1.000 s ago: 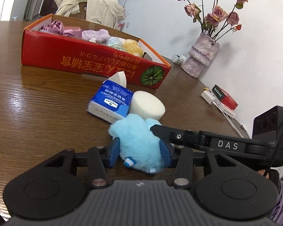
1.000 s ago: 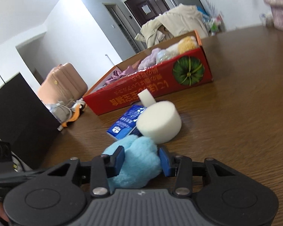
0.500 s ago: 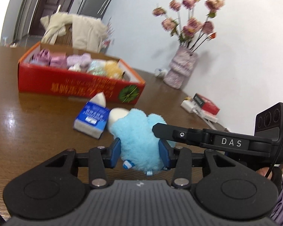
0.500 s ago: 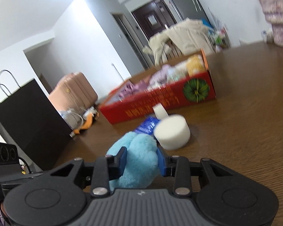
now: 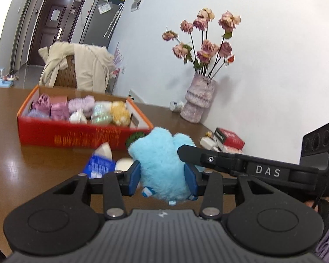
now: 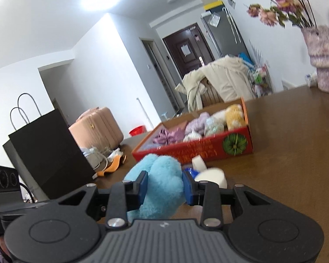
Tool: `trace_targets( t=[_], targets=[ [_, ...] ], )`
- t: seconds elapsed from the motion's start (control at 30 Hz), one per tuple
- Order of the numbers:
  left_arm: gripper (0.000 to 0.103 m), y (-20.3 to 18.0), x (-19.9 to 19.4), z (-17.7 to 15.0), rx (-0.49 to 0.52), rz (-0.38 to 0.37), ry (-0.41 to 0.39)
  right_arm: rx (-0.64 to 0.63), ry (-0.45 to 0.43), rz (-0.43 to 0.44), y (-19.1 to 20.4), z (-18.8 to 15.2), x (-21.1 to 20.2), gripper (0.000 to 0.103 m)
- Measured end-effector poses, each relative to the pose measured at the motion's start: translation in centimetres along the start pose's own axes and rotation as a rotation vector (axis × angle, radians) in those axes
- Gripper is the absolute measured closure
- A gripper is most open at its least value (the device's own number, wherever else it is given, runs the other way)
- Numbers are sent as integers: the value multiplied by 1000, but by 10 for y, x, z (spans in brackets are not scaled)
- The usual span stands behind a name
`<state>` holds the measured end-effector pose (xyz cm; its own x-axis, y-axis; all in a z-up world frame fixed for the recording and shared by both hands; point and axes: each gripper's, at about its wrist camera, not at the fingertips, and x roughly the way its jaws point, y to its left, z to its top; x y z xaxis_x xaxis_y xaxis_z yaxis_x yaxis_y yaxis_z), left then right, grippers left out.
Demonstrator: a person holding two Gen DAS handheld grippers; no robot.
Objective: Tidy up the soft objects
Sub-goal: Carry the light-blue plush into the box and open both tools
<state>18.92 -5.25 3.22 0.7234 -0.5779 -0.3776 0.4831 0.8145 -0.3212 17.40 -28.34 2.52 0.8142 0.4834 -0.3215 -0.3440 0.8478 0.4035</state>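
left gripper point(image 5: 162, 178) pinched blue plush point(image 5: 162, 166) | right gripper point(image 6: 165, 185) clamped same plush point(image 6: 159, 185) from other side | plush held above table point(image 6: 296, 153), short of red box point(image 5: 76, 134) | sponge point(image 6: 212, 176), tissue pack point(image 5: 99, 167) below

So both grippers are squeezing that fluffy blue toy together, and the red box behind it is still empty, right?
Not quite: the red box is not empty. The left wrist view shows it already holding pink, purple, white and yellow soft items. The rest is right: the left gripper and right gripper both clamp the blue plush toy.
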Motion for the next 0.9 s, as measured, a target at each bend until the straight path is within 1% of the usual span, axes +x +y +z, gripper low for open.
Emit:
trace_targets(
  t=[0.13,0.23,0.3,0.37,0.47,0.6,0.7,0.77,0.83,0.9],
  targets=[
    [60,6,16,42,46,-25,-46,-50,-46,-23,5,36,10,70],
    [60,23,41,77,48,-37,-55,-68,-73,-22,1,70,31,70],
    [60,40,62,95,32,-40,-46,-73,-73,-25,-5,90,54,70],
    [60,60,87,109,0,-37,-20,-65,-58,-32,-13,107,82,70],
    [60,96,127,116,-43,-16,47,-42,-5,-43,-31,121,134,70],
    [60,142,170,111,-89,15,129,28,91,-52,-61,118,198,70],
    [60,170,186,102,-126,49,165,81,160,-48,-77,107,241,70],
    [60,185,191,96,-139,71,180,109,199,-40,-82,97,264,70],
    [60,197,197,90,-146,99,217,105,232,-42,-81,89,283,70],
    [62,204,205,82,-147,130,261,83,281,-72,-78,78,301,70]
  ],
)
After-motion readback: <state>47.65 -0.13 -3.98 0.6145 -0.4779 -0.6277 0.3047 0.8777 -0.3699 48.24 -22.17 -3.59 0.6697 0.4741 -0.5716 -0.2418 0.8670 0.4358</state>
